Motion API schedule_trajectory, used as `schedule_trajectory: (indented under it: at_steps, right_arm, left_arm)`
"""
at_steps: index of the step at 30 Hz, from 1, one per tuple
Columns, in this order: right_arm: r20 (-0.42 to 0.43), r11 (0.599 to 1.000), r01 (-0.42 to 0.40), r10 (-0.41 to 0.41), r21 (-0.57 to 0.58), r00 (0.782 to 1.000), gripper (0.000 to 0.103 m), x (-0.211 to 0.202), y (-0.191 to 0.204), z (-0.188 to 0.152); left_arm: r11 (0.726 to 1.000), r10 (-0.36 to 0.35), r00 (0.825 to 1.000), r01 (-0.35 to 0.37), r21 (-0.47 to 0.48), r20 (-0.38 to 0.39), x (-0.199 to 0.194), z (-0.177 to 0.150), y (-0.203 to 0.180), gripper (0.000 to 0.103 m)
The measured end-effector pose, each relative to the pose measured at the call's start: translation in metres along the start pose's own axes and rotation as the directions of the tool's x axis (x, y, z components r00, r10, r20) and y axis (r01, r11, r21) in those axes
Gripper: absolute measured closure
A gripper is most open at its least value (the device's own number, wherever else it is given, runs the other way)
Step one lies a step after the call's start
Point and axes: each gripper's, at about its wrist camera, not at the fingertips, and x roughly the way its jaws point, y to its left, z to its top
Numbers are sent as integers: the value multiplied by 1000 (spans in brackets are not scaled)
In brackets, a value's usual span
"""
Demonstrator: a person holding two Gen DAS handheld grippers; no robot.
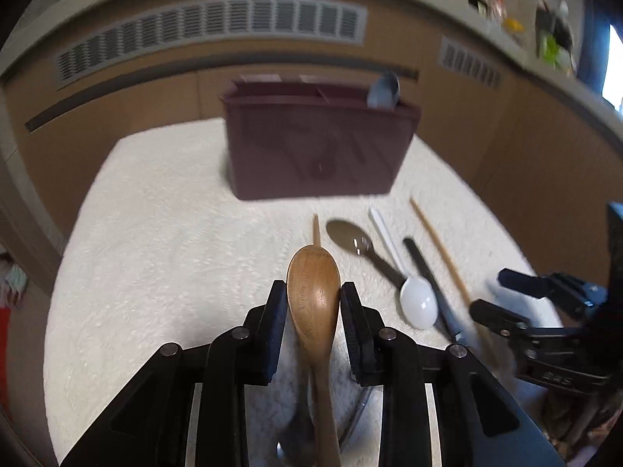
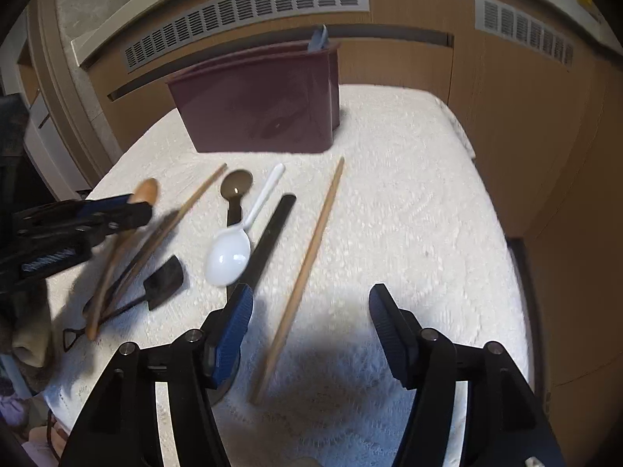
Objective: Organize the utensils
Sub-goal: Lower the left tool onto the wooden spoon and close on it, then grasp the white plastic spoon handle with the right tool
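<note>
Left wrist view: the left gripper (image 1: 313, 307) has its jaws drawn narrow on the bowl of a wooden spoon (image 1: 314, 292), both pads against its sides, the handle running back under the camera. The grip at the bowl rather than the handle looks chosen to keep the long spoon from swinging while it is carried. It is aimed toward the maroon organizer (image 1: 319, 144) standing at the far edge of the white textured cloth (image 1: 163, 233).

The organizer is an upright box with dividers across its top. Its right-hand compartment already holds one grey utensil (image 1: 383, 91), the rounded end poking above the rim; what the other sections hold cannot be seen from here.

The rest waits in a loose row on the cloth, to the right of the held spoon: a metal spoon (image 1: 348, 235), a white plastic spoon (image 1: 416, 303), a flat black utensil (image 1: 432, 284) and a chopstick (image 1: 440, 249). A second chopstick (image 1: 316, 229) lies just beyond the wooden spoon's tip.

In the right wrist view, the right gripper (image 2: 311, 311) hovers with its jaws wide and nothing between the pads, though the near end of that chopstick lies on the cloth under the gap. By that stance it seems lined up for a later pick. A small black spatula (image 2: 165, 282) lies to the near left.
</note>
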Motion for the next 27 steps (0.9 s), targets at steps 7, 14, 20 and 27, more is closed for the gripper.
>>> schedule_trajectory:
  at_steps: [7,14,20,27]
  right_arm:
    - [-42,994,-97,95,-45,995,72,16,31,49]
    - [-154,1000,-26,27,9,988,86,74,44,83]
    - [-188,996,79,-84,-34,979,84,96,56,89]
    - [-160,996,30,-43,-83,986,94,67,56,70]
  left_arm:
    - [998,-6,989,15,-57,147,-44,3,16,75]
    - [995,-31,983,47,-83,179,-50,1,29,75]
    - [984,14,993,7,-176,119,-38,-5,57,75]
    - [971,-11,999,2,-238,-37,-3,-7,70,57]
